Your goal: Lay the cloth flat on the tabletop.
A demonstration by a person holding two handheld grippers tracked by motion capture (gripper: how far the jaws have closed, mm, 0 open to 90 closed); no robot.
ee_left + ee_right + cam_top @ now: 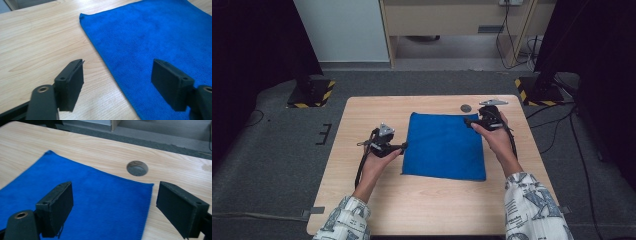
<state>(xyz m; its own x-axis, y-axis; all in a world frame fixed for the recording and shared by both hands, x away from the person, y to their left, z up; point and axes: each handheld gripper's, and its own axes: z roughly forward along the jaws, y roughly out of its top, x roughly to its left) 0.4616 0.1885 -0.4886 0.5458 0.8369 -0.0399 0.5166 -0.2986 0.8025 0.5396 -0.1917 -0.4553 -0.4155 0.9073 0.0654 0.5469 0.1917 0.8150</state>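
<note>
A blue cloth point(444, 146) lies flat in the middle of the wooden table point(427, 205). My left gripper point(403, 146) hovers at the cloth's left edge, open; in the left gripper view its jaws straddle that edge of the cloth point(155, 37), one over bare wood, one over fabric. My right gripper point(467, 121) is open over the cloth's far right corner. In the right gripper view the cloth point(100, 202) spreads beneath both jaws, its corner close to the right jaw. Neither gripper point(120, 82) point(115, 205) holds anything.
A round cable hole point(466, 107) point(137, 168) sits in the table just beyond the cloth's far right corner. Bare wood surrounds the cloth on all sides. Beyond the far table edge are grey carpet, stand bases with yellow-black stripes point(312, 92), and cables.
</note>
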